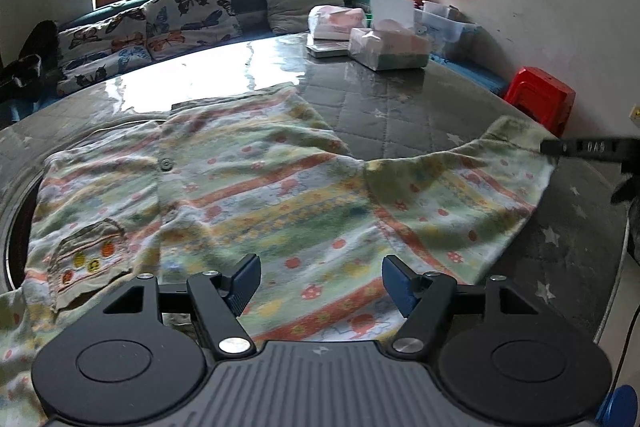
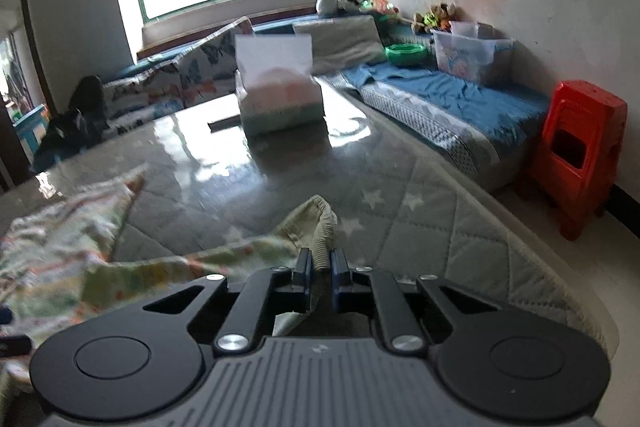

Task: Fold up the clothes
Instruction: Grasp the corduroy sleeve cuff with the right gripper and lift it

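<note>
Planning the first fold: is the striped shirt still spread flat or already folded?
Spread, unfolded: shirt lies open, buttons up; right gripper pinches the sleeve cuff.

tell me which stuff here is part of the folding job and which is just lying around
Part of the job:
- striped shirt
- its sleeve cuff, pinched by the right gripper
- left gripper, open above the shirt

Lying about:
- tissue box
- red stool
- butterfly cushions
- plastic bin
</note>
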`<control>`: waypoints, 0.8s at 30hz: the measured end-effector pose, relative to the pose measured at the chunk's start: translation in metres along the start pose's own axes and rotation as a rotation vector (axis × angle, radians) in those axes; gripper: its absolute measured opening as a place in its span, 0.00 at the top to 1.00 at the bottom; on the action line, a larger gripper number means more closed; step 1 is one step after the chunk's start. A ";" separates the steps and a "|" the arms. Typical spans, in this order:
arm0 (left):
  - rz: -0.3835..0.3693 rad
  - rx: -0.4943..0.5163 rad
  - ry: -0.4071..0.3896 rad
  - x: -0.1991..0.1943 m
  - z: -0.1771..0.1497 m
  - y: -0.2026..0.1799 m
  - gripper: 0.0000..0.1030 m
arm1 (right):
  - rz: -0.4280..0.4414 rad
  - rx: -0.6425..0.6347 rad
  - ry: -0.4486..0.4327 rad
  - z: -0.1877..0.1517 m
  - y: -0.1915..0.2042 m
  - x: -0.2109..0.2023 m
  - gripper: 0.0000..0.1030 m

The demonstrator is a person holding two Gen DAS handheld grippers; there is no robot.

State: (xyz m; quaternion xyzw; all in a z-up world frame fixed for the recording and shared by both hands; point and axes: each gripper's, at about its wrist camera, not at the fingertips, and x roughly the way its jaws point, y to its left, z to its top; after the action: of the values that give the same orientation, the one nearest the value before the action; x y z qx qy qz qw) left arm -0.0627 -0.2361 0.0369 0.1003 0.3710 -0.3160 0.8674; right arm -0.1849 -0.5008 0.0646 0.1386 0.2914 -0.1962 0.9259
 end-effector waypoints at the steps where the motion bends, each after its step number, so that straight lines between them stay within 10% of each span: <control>1: -0.002 0.005 0.003 0.002 0.000 -0.002 0.32 | 0.006 -0.002 -0.009 0.002 0.001 -0.003 0.92; 13: 0.003 0.077 0.011 0.014 -0.011 -0.020 0.31 | 0.059 -0.024 -0.075 0.020 0.016 -0.025 0.93; 24: 0.085 -0.085 -0.103 -0.037 -0.003 0.044 0.31 | 0.205 -0.118 -0.134 0.048 0.069 -0.060 0.93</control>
State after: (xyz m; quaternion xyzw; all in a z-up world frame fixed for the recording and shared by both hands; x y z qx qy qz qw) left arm -0.0560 -0.1832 0.0583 0.0628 0.3341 -0.2675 0.9016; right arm -0.1763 -0.4406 0.1487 0.0997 0.2240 -0.0918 0.9651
